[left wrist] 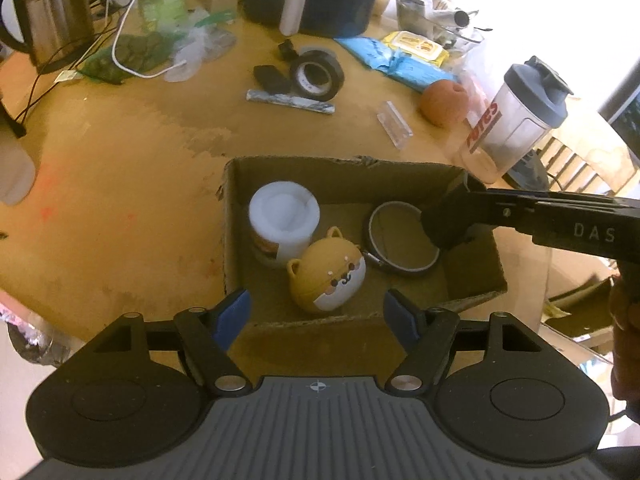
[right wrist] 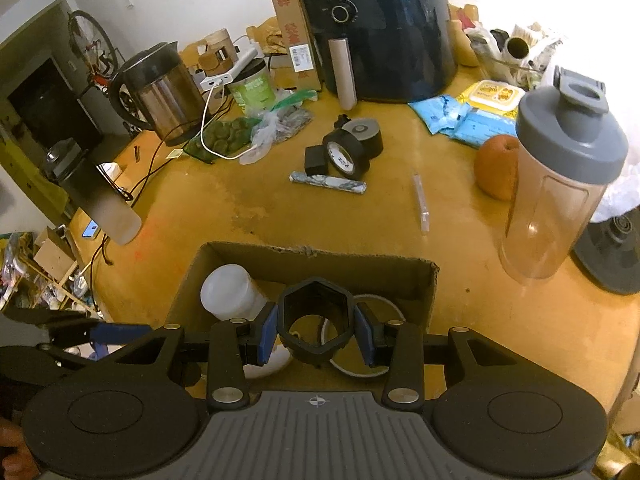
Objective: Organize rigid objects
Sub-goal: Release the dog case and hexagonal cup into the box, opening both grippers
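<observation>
An open cardboard box (left wrist: pixel 232 240) (right wrist: pixel 428 280) sits on the wooden table. Inside it stand a white jar (left wrist: pixel 284 222) (right wrist: pixel 230 292), a yellow dog-shaped case (left wrist: pixel 326 276) and a flat round ring (left wrist: pixel 400 248) (right wrist: pixel 384 304). My left gripper (left wrist: pixel 318 316) hangs open above the box's near edge, nothing between its blue pads. My right gripper (right wrist: pixel 316 336) is shut on a black hexagonal cup (right wrist: pixel 316 330) (left wrist: pixel 446 220), held over the ring at the box's right side.
On the table beyond the box lie a black tape roll (left wrist: pixel 318 74) (right wrist: pixel 346 156), a wrapped bar (left wrist: pixel 290 102) (right wrist: pixel 328 182), a clear plastic strip (left wrist: pixel 394 122) (right wrist: pixel 422 204), an orange (left wrist: pixel 442 102) (right wrist: pixel 496 166), a shaker bottle (left wrist: pixel 516 120) (right wrist: pixel 560 184), a kettle (right wrist: pixel 160 88) and an air fryer (right wrist: pixel 380 28).
</observation>
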The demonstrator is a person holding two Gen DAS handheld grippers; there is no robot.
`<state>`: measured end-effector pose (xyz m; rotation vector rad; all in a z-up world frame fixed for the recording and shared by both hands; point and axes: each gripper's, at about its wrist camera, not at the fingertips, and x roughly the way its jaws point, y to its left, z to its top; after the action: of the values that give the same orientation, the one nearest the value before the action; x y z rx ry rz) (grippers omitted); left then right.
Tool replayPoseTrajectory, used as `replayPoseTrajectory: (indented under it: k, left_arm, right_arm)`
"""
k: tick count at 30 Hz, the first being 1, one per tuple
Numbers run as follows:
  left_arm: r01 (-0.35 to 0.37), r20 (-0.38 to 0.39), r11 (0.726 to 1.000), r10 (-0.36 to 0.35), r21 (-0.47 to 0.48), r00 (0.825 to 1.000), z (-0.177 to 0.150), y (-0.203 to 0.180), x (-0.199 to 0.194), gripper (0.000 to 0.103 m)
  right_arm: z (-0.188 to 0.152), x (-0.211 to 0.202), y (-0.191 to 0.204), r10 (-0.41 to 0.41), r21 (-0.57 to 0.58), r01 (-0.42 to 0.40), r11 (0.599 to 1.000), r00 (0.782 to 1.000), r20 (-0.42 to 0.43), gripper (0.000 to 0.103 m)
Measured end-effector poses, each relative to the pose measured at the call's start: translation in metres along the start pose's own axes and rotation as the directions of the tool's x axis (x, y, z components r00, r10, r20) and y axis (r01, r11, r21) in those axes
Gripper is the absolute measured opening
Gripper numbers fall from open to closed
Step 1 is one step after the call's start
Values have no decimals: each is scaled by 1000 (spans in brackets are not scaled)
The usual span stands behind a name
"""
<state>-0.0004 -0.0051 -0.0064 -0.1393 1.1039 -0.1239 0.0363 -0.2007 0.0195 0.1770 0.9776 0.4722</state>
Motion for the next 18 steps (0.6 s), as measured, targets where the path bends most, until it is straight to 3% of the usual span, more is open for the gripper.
replayPoseTrajectory:
  k: [4,7,8,13,18]
  left_arm:
    - [4,6,1000,-3,-16,1000,-3,2,-4,73]
    - [0,5,1000,0,-24,1000,-3,3,-4,73]
    - [-3,4,1000,3,-25,1000,-3,3,-4,73]
    - [-11,5,1000,12,-23,1000,-2,3,-5,73]
    - [-28,9,1000,28,-11,1000,1,1,-5,73]
  right_arm:
    - [1,3,4,-12,-20,12,1000,1000,-11,45]
    - [-1,10,6,-57,-30,56,998,997,-57,84]
    - [-2,10,6,-63,-31,61,998,997,-50,90]
    - [-3,10,8,-86,-55,83,995,995,-53,102]
    - [-3,13,6,-85,-41,82,996,994,-68,103]
